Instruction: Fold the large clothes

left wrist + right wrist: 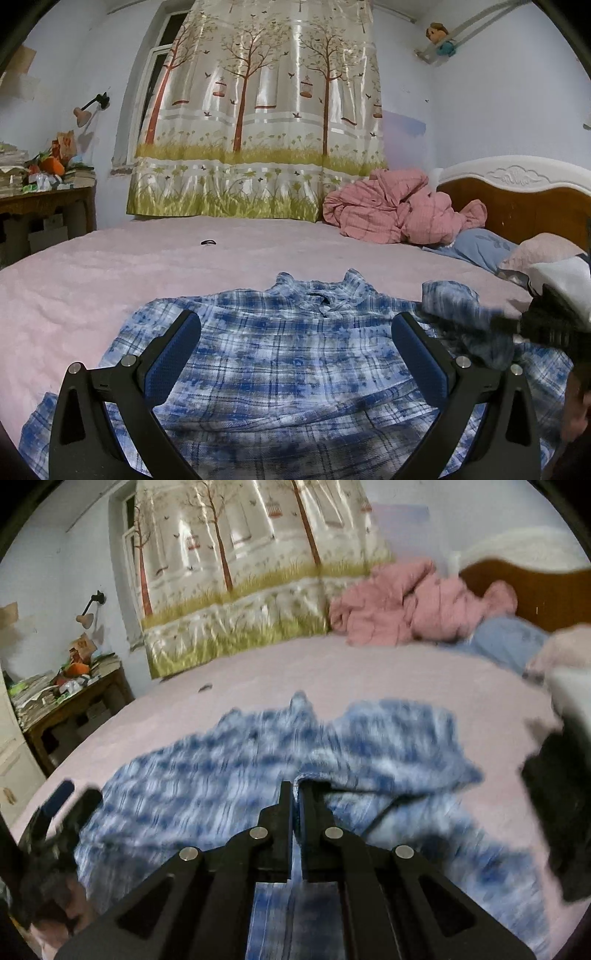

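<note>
Lying collar-away on the bed (110,258), the plaid shirt (295,350) sits under the spread left gripper (295,332); the right gripper (296,794) pinches its sleeve (399,746), nearer the fold.

A: Your left wrist view is sharp. The room light is soft, cool and rather dim, and the curtain (258,110) throws white glare streaks off its shiny folds.

B: Any shadows?

A: A dark one lies on the plaid shirt (295,369) low in your frame, and the wall lamp (88,110) casts a faint one on the wall. Your right wrist view is smeared with motion blur: the shirt's checks run into streaks and the headboard (535,590) is soft. Both pictures bend straight lines at the rim and go black in the corners.
</note>
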A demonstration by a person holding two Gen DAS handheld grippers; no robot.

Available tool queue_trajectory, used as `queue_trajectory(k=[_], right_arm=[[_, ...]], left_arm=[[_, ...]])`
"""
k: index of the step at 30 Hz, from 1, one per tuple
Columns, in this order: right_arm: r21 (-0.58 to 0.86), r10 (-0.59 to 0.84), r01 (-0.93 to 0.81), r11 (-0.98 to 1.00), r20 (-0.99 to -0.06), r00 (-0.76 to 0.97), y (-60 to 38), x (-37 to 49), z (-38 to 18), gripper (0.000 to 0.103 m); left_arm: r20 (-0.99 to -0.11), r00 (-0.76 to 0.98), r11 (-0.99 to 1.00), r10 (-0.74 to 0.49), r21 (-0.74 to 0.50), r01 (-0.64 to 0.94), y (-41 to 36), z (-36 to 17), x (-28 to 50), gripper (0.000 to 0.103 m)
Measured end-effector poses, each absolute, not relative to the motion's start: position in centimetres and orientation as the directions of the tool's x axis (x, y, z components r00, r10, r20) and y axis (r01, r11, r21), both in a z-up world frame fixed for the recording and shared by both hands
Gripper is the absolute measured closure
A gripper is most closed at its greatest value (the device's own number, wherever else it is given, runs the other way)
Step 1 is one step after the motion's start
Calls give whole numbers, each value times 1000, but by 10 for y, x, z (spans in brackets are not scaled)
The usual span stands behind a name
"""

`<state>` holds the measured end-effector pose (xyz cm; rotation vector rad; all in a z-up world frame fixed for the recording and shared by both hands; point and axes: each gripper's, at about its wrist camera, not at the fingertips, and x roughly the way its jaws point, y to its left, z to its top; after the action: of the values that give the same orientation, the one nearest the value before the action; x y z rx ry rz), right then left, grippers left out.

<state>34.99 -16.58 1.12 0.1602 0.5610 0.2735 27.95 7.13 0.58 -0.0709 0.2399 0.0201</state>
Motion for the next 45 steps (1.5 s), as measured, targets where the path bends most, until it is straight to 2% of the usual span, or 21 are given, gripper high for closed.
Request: queue_trajectory(k=[3,5,8,9,10,11,14,17,20,23,25,26,28,30,31,33,35,39,41,44,45], right_arm=[[156,246,-193,969,-524,815,-167,336,-2,99],[124,227,-190,974,-515,827,-174,320,-3,95],[147,226,-175,973,-492,841,-203,293,1,63],[150,208,-154,977,-479,853,-214,282,2,42],[149,191,-136,979,-467,863,-224,274,4,29],[146,167,-113,983,-448,878,-236,265,6,28],[142,77,-18,990,-417,905,-274,252,15,28],[214,13,80,974,-403,915,-321,241,20,28],[242,18,101,965,-444,896,-342,241,17,28],[266,54,68,962,-426,903,-348,236,7,28],[269,84,42,962,-441,894,-346,238,-6,28],[263,100,25,965,-453,886,-343,242,-15,28],[240,87,33,970,-472,877,-339,246,-26,46],[260,107,30,965,-495,862,-340,252,-38,55],[278,119,29,960,-503,856,-343,255,-41,59],[302,108,69,951,-532,840,-350,261,-48,61],[331,119,92,939,-565,817,-355,268,-58,61],[316,103,103,943,-573,813,-353,269,-61,61],[292,80,116,949,-582,809,-350,270,-62,61],[284,65,131,950,-588,806,-348,271,-63,61],[281,62,133,951,-592,804,-348,271,-63,61]], left_arm=[[-226,974,997,8,-69,-24,72,7,278,0],[-208,978,998,-1,-56,-11,69,9,274,1],[-176,984,1000,-17,-19,13,62,10,268,0],[-167,986,1000,-26,-10,25,59,10,267,0],[-164,986,999,-39,2,40,56,11,267,0],[-167,985,999,-43,22,47,52,13,268,1],[-152,988,992,-38,111,55,30,26,263,1],[-140,985,969,-105,207,133,-4,42,253,1],[-199,967,926,-158,310,215,-55,53,261,2],[-286,936,861,-205,402,312,-111,50,282,12],[-358,904,808,-233,446,384,-150,43,302,24],[-397,884,782,-247,458,424,-168,39,313,26],[-461,852,739,-248,479,474,-202,31,338,44],[-492,847,704,-201,529,474,-236,21,366,61],[-528,827,705,-190,513,490,-251,18,383,64],[-662,713,696,-232,399,597,-271,14,415,63],[-731,649,685,-213,361,632,-287,1,439,63],[-783,608,697,-132,363,619,-301,-30,468,63],[-809,578,711,-104,346,612,-301,-46,480,57],[-809,574,731,-125,316,604,-296,-52,489,47],[-813,566,740,-138,295,604,-292,-50,492,50]])
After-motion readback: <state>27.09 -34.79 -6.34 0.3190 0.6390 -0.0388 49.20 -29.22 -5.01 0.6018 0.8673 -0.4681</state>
